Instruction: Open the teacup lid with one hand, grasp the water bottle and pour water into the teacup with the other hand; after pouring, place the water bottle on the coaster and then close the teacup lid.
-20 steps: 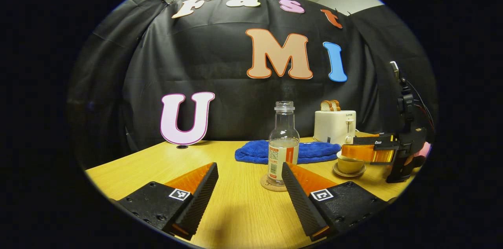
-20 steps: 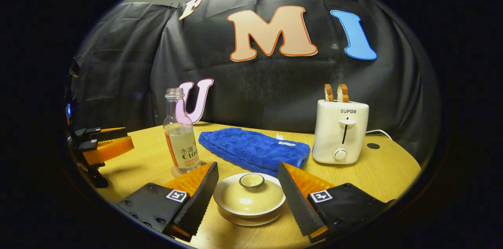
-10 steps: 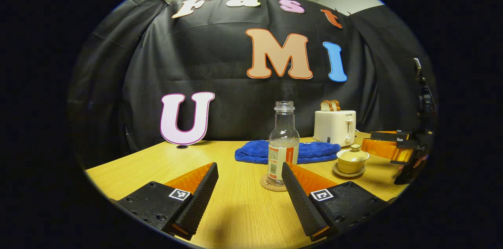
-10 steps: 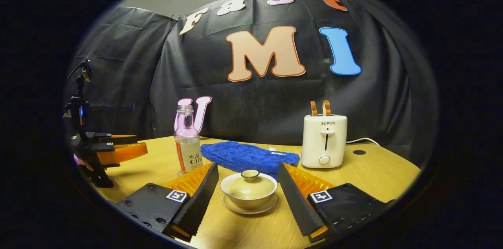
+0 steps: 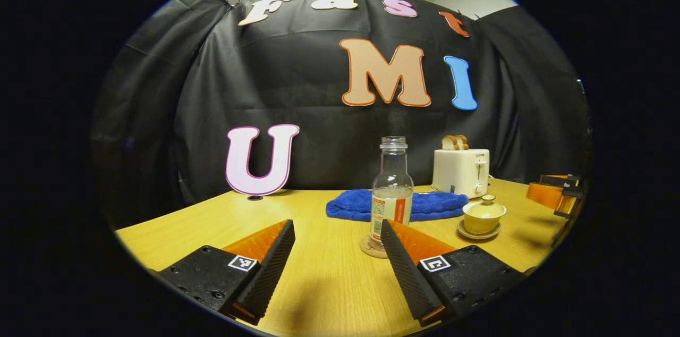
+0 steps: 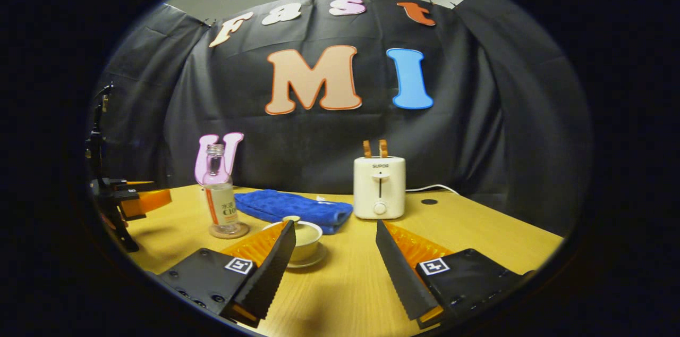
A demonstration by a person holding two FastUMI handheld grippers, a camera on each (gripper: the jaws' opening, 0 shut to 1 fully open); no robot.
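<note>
A: Yellow cup (image 6: 304, 237) with lid (image 5: 484, 206) on, sitting on its saucer (image 5: 478, 233), near right of the table (image 5: 329, 294). Glass bottle (image 5: 392, 193) upright on the coaster (image 5: 372, 248), just left of the cup, blue towel (image 6: 291, 208) behind both.

B: Jaws?

A: My left gripper (image 5: 336, 252) wide apart, holding nothing, bottle ahead by its right finger. My right gripper (image 6: 333, 254) also wide, nothing between; the cup is partly behind its left finger.

B: Risks?

A: I'd say the bottle has no cap, so a careless sweep tips it and spills onto the towel. Cup is light on a loose saucer; a nudge would slide it.

B: Writing?

A: Toaster (image 6: 379, 187) has a brand mark, bottle has an orange-and-white label; not reading those off. Square markers on the fingers.
</note>
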